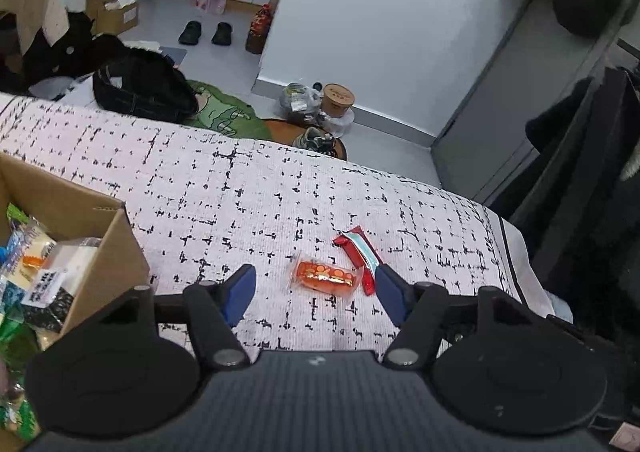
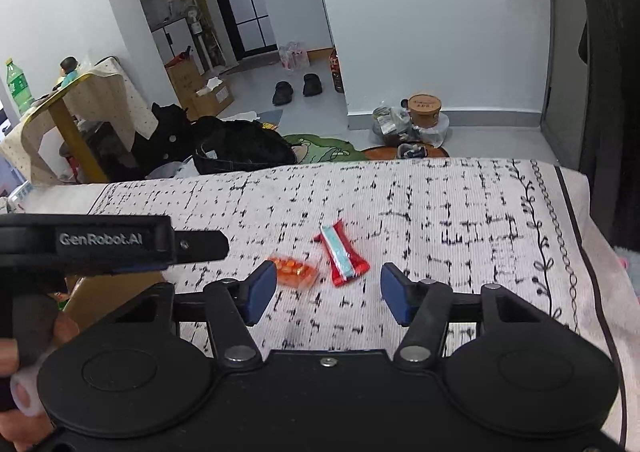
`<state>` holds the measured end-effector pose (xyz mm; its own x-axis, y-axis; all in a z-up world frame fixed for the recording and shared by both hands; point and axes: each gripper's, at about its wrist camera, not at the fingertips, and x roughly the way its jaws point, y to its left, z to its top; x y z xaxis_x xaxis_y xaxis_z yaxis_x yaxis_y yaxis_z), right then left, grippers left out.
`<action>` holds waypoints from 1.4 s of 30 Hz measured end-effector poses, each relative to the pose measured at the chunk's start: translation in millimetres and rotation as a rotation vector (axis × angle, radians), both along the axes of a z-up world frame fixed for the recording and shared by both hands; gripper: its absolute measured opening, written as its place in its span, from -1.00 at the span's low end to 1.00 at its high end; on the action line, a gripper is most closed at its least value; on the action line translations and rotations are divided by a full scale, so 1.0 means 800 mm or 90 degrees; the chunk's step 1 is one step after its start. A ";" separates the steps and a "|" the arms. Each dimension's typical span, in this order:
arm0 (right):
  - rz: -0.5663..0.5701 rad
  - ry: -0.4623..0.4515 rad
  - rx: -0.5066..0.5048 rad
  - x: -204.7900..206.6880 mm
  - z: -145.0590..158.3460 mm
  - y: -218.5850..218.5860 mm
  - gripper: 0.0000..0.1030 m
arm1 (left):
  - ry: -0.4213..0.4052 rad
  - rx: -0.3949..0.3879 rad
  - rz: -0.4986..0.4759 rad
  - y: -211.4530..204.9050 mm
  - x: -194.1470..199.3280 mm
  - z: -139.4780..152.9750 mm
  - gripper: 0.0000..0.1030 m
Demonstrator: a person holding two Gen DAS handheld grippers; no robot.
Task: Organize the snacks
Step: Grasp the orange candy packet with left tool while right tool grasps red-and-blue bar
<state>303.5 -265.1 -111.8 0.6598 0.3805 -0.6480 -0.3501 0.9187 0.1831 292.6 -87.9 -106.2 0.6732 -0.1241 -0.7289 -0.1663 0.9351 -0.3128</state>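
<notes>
White cloth with a broken black grid pattern (image 1: 240,187) covers the surface, with a vine border printed along its right edge in the right wrist view. 2 snacks lie on it, just beside each other: an orange packet in clear wrap (image 1: 326,274) and a red bar with a pale blue stripe (image 1: 360,252); any print on them is too small to read. Both sit out on the cloth, well apart from the cardboard box (image 1: 100,228) at the left, which holds many wrapped snacks whose labels cannot be read. The left gripper (image 1: 314,288) hangs over the cloth with its blue pads spread wide, holding nothing, the orange packet between them. The right gripper (image 2: 328,292) is likewise spread and holds nothing, with both snacks just ahead of its pads. In the right wrist view, the left gripper's black side reads "GenRobot.AI". Beyond the cloth are 2 black slippers (image 2: 296,87) on a grey floor.
</notes>
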 end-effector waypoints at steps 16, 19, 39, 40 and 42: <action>-0.026 0.020 -0.003 0.031 -0.049 -0.003 -0.12 | 0.072 -0.070 0.067 0.001 0.046 -0.054 -0.37; -0.030 0.018 -0.010 0.031 -0.056 -0.005 -0.13 | 0.091 -0.092 0.073 0.000 0.053 -0.067 -0.41; -0.021 0.010 0.007 0.041 -0.074 0.000 -0.14 | 0.096 -0.046 0.037 -0.020 0.096 -0.096 -0.34; -0.015 0.008 0.007 0.041 -0.074 0.003 -0.14 | 0.097 -0.041 0.038 -0.020 0.096 -0.096 -0.41; -0.009 0.004 0.003 0.042 -0.075 0.007 -0.14 | 0.100 -0.032 0.041 -0.019 0.097 -0.096 -0.56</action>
<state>337.2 -259.2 -171.7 0.6610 0.3737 -0.6507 -0.3354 0.9229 0.1893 369.8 -102.8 -183.3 0.5592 -0.1234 -0.8198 -0.2760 0.9047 -0.3245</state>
